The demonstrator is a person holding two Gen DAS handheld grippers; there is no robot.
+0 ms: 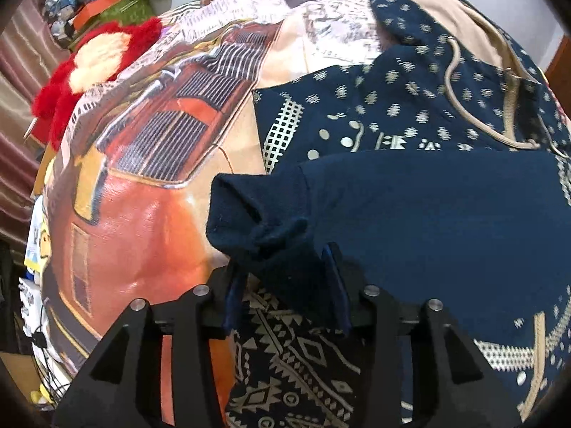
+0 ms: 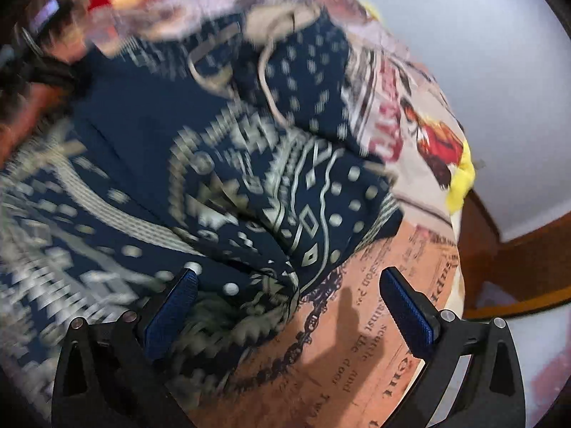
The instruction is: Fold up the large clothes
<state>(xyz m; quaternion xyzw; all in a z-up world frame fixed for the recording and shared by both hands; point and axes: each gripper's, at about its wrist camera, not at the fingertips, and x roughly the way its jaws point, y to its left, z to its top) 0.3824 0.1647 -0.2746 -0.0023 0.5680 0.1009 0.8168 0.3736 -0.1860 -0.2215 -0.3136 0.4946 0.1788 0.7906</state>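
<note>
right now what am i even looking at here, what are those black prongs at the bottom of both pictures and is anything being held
The black prongs are hand-held grippers: two-finger tongs a person holds, one per hand, each with a fisheye camera looking along its fingers. So one picture is from the left hand and the other from the right.

Both look down at a bed with a printed cover. On it lies a navy patterned hoodie, partly folded.

The left hand-held gripper has the plain navy sleeve between its fingers, but the jaws stand apart, so it does not look pinched. The right hand-held gripper is wide open over the hoodie's edge, holding nothing. That picture is blurred.
</note>
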